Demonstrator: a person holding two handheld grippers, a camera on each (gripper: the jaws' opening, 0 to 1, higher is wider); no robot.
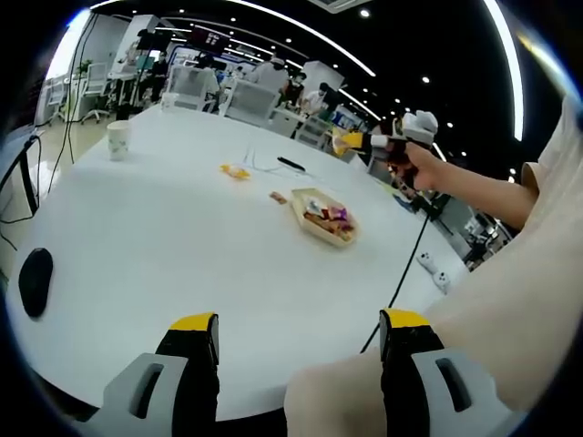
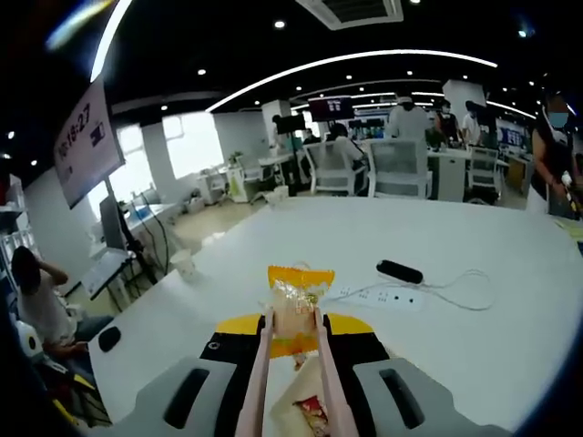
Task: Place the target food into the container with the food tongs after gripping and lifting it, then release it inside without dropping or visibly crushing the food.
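While the left gripper point(image 1: 298, 339) waits low over the near edge of the white table point(image 1: 164, 237) with its two yellow-tipped jaws wide apart and nothing between them, the right gripper point(image 1: 387, 144) hangs in the air beyond the food tray point(image 1: 321, 217), held by a hand point(image 1: 421, 166).

Seen from the left gripper view, the tray is one shallow tan dish with several wrapped snacks in it. Two loose pieces lie on the table just past it: a small brown one point(image 1: 278, 197) beside the tray and a yellow packet point(image 1: 235, 170) farther off. One paper cup point(image 1: 118, 139) stands well away from the tray, and one black mouse point(image 1: 35, 280) lies near the table's edge.

From the right gripper view, the right gripper point(image 2: 293, 330) squeezes a pair of pink tongs point(image 2: 252, 387), and the tong tips pinch one clear wrapped snack point(image 2: 294, 314) with an orange top, lifted above the table. Another wrapped piece point(image 2: 305, 414) lies directly below it. Beyond the snack lie one white power strip point(image 2: 383, 296) and one black remote point(image 2: 400, 271).
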